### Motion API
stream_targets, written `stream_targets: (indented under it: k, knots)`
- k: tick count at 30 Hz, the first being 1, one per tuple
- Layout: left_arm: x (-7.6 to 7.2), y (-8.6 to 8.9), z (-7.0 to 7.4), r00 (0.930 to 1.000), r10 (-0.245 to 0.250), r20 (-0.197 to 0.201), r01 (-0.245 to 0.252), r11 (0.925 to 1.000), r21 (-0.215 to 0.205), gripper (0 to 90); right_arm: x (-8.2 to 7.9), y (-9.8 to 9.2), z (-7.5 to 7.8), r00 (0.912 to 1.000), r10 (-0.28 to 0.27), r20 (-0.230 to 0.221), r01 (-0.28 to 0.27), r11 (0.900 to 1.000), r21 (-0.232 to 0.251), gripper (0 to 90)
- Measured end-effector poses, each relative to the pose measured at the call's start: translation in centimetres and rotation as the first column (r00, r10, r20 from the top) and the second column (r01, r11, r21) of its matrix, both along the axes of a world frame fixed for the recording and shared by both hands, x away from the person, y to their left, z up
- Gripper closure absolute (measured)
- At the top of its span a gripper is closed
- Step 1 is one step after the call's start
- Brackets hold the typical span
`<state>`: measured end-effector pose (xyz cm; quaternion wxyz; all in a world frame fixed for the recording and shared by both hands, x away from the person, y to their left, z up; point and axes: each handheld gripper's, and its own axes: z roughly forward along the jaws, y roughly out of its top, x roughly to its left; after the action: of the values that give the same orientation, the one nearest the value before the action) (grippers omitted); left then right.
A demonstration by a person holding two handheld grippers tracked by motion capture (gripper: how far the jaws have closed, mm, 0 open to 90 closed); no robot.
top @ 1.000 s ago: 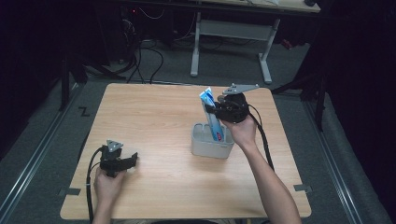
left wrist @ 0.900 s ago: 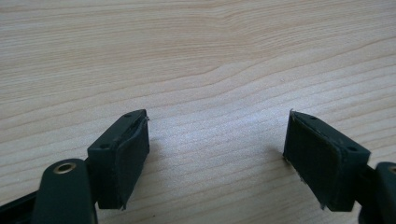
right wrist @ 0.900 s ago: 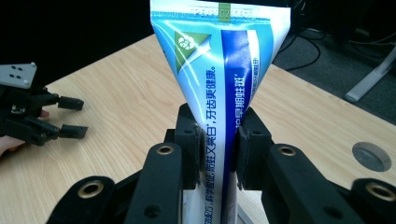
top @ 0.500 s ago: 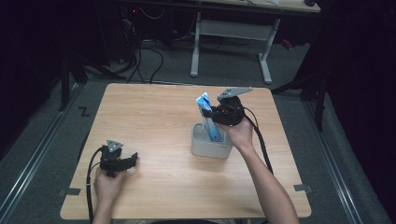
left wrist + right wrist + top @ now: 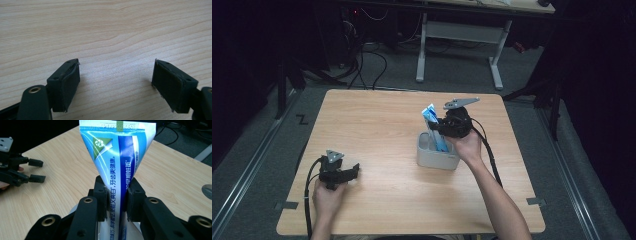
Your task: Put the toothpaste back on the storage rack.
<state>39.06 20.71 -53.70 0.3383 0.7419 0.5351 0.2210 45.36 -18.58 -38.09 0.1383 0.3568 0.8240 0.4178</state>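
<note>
High view: our right gripper (image 5: 438,126) clamps the blue-and-white toothpaste tube (image 5: 435,131) standing in the grey plastic cup (image 5: 436,157); our left gripper (image 5: 352,171) rests released on the wooden tabletop (image 5: 377,130).

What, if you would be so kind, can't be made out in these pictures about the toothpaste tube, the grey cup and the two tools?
- Toothpaste tube: its lower end, right gripper view, hidden behind the right tool clamped on it.
- Grey cup: its inside, high view, too small and blocked by the tube and hand.
- Left tool: its body, left gripper view, cut off by the bottom edge.
- Tube's small print: high view, too small to read.
</note>
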Motion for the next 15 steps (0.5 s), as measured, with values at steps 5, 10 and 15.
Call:
stream_targets:
  k: [5,10,15]
  knots:
    - [0.0,0.0,0.0,1.0000,0.000,0.000,0.000,1.0000,0.000,22.8,0.0,0.1,-0.3,1.0000,0.002,-0.002,-0.002,1.000,-0.012,73.9]
    - [0.0,0.0,0.0,1.0000,0.000,-0.001,0.000,1.0000,-0.001,22.7,0.0,0.0,-0.8,0.9998,-0.002,-0.019,0.002,1.000,-0.014,73.9]
    - [0.0,0.0,0.0,1.0000,0.000,0.000,0.000,1.0000,-0.001,22.7,0.0,-0.3,-1.3,0.9994,-0.013,-0.033,0.013,1.000,-0.012,73.9]
